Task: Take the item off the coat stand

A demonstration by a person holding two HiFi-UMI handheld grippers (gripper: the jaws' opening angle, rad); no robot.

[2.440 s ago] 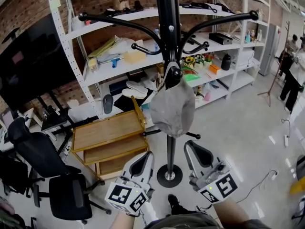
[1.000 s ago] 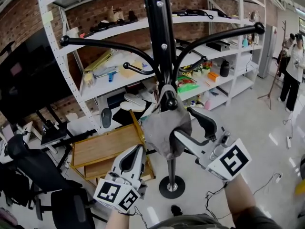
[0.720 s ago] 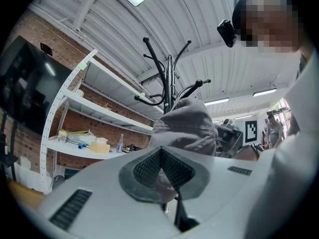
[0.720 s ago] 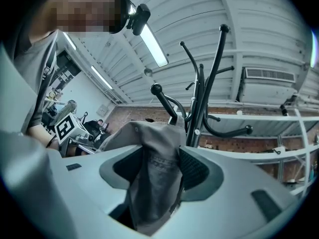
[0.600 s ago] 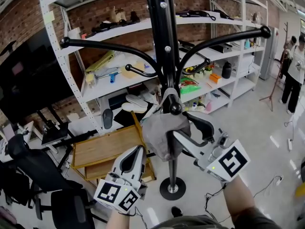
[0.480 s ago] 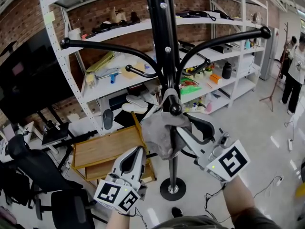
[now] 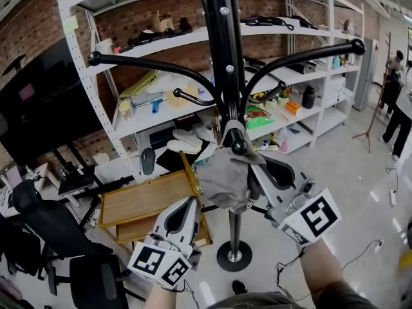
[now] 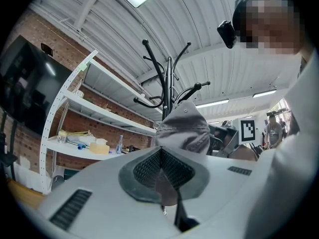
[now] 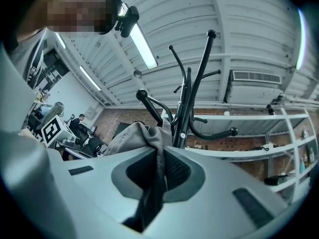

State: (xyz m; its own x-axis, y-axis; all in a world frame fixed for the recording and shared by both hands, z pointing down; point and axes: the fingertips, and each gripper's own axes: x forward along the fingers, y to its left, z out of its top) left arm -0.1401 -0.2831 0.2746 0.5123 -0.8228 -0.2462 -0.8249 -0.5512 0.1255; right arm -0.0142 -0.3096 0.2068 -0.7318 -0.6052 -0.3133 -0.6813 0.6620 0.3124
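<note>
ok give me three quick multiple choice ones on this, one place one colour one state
1. Where is the hat?
A on a shelf
B on a low hook of the stand
C on the floor

2. What colour is the hat?
A red
B grey
C yellow

3. The left gripper has its jaws:
A together, empty
B wide apart
C on the hat

Answers:
1 B, the hat hangs from a hook low on the stand's pole.
2 B, its cloth is plain grey.
3 A, in the left gripper view the jaws meet with nothing between them.
</note>
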